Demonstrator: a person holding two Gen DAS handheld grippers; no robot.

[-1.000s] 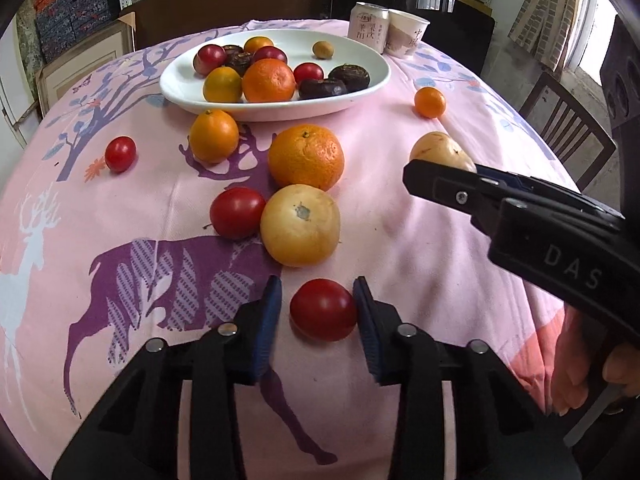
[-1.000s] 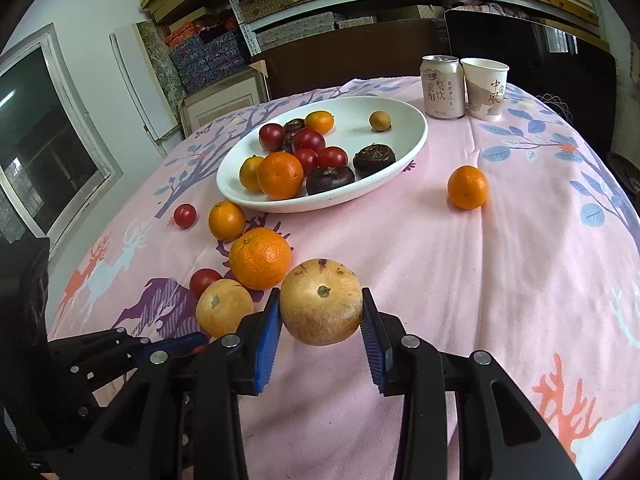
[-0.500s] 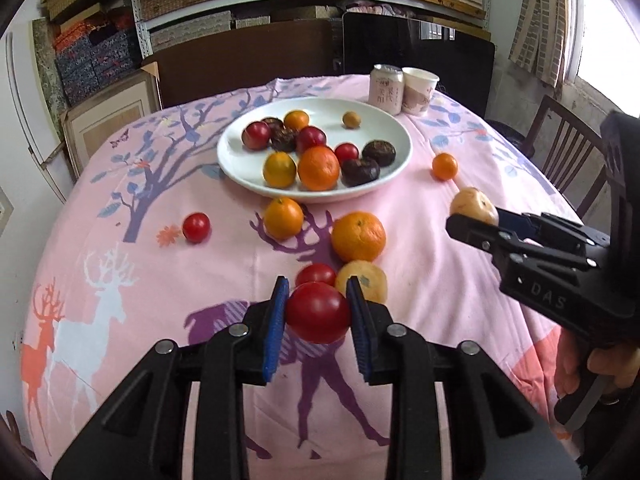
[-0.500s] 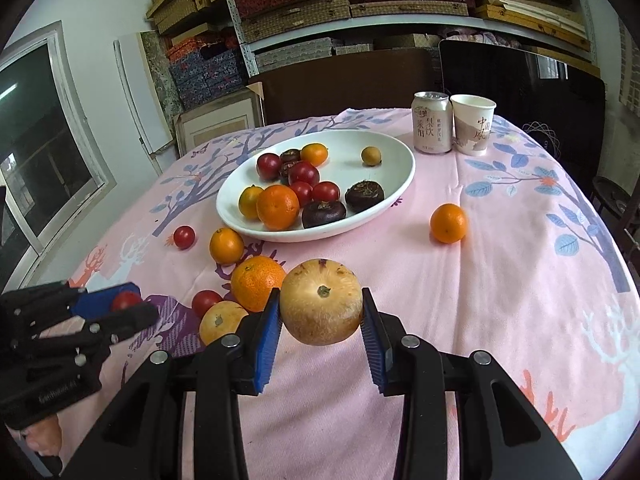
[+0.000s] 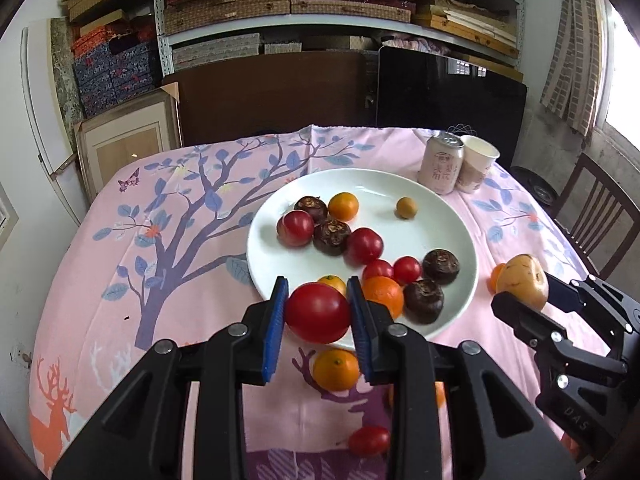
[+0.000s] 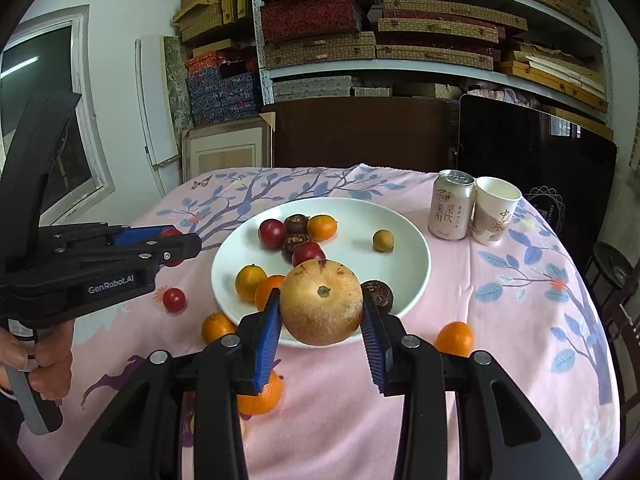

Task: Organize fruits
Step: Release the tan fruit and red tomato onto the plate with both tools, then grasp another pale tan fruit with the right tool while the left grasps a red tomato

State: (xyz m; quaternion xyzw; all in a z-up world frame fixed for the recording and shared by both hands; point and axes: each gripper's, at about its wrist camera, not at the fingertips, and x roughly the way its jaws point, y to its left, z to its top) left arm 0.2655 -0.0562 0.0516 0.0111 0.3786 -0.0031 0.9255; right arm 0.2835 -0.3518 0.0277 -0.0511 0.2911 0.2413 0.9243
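Fruits, two in hand. The red tomato (image 5: 318, 312) sits clamped between the blue pads of the left gripper (image 5: 318, 310), held off the cloth, with the near rim of the white plate (image 5: 440, 224) directly ahead of and below the fingertips. The pale yellow round fruit (image 6: 321, 302), stem scar facing the camera, is clamped the same way in the right gripper (image 6: 320, 312), also above the plate's near edge.

Handling, judged: tomato skin is smooth and thin, flesh soft; grip across the widest girth, as now, with light squeeze, or it bruises or splits. The yellow fruit looks firmer and heavier and fills the span between the pads, so little margin if it rolls. Both are round and will roll on release; set down low into a free part of the plate.

On the plate, beyond the fingertips: red tomatoes, small oranges, dark brown wrinkled fruits, one small tan fruit (image 5: 406, 208) alone on the far side. Open space lies on the far right part.

Loose on the cloth: an orange (image 5: 336, 370) just under the left fingertips, a small tomato (image 5: 369, 441) nearer the handle, another small tomato (image 6: 174, 299) left of the right gripper, an orange (image 6: 454, 338) to its right.

Surface: pink printed tablecloth (image 5: 160, 280), slightly creased. A drink can (image 6: 450, 205) and paper cup (image 6: 496, 210) stand past the plate. Shelves of stacked boxes (image 6: 400, 32) behind; a wooden chair (image 5: 592, 220) at right.
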